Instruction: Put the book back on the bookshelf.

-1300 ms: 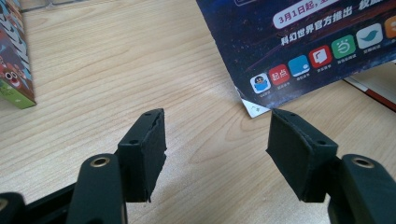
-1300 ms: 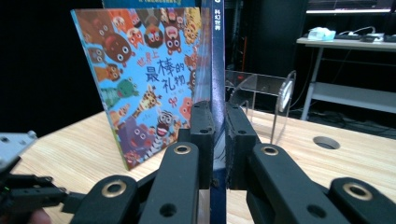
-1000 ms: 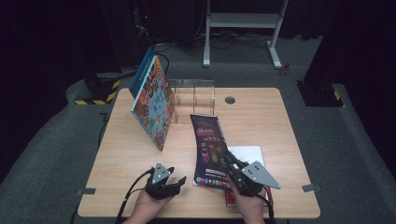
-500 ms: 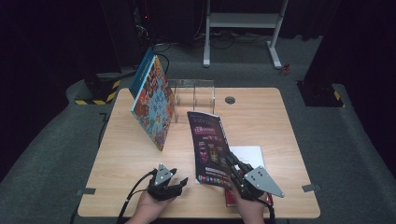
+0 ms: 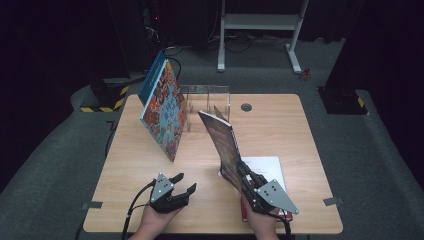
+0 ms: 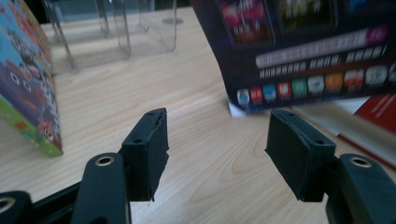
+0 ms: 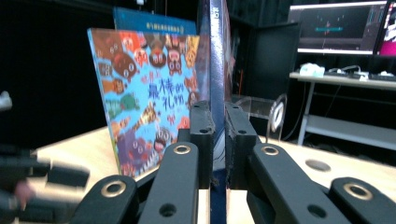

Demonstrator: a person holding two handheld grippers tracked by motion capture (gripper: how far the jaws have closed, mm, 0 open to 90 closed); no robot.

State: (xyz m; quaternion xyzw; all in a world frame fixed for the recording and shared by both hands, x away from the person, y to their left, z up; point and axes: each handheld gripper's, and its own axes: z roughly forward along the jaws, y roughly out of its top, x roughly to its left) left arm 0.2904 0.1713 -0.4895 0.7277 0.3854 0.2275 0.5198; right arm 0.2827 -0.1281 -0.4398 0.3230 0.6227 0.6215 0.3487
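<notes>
Lab, monitors (image 7: pixel 341 25) (lit), black curtains (image 5: pixel 60 40)

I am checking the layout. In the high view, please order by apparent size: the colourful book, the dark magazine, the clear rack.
1. colourful book
2. dark magazine, tilted, so its rank is unsure
3. clear rack

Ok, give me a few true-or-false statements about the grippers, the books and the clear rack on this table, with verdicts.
1. The right gripper is clamped on the dark magazine. True.
2. The left gripper holds the colourful picture book. False: its jaws stand open with nothing between them.
3. The dark magazine lies flat on the table. False: it is raised on edge.
4. The clear rack stands behind the picture book, at the table's far side. True.
</notes>
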